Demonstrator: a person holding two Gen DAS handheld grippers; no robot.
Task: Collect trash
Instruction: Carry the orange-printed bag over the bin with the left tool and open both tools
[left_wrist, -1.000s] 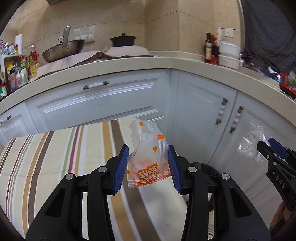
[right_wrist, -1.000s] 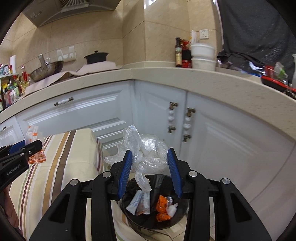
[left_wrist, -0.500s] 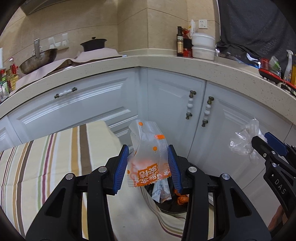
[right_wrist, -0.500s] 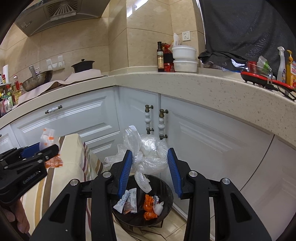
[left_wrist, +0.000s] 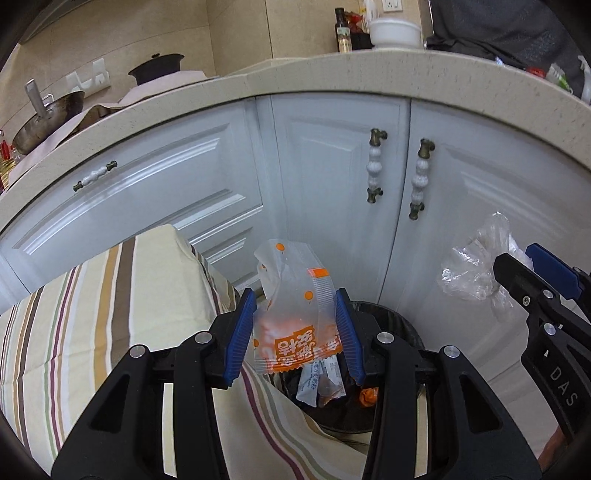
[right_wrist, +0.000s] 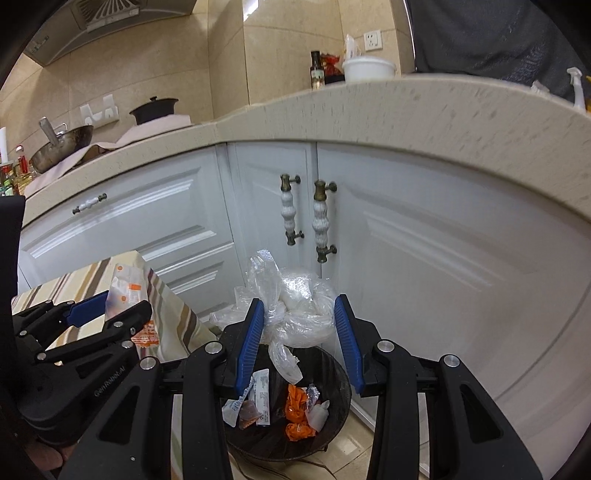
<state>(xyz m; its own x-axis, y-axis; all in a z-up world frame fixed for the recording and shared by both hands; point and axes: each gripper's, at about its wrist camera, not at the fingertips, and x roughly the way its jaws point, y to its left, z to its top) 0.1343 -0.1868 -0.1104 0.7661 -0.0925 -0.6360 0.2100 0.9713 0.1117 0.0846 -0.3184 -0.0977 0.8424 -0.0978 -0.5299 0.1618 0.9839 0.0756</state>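
bg: white cabinets (right_wrist: 424, 240) | beige countertop (right_wrist: 406, 110) | wok (left_wrist: 48, 118) + blk pot (right_wrist: 153, 109) | striped cloth (left_wrist: 92, 295)

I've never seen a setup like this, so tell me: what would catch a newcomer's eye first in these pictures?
Probably the two blue-padded grippers, each clamping a piece of rubbish: the left gripper holds an orange-and-white snack wrapper, the right gripper a crumpled clear plastic bag. Just below them stands a round black trash bin on the floor by the white corner cabinets, already holding orange and white wrappers.
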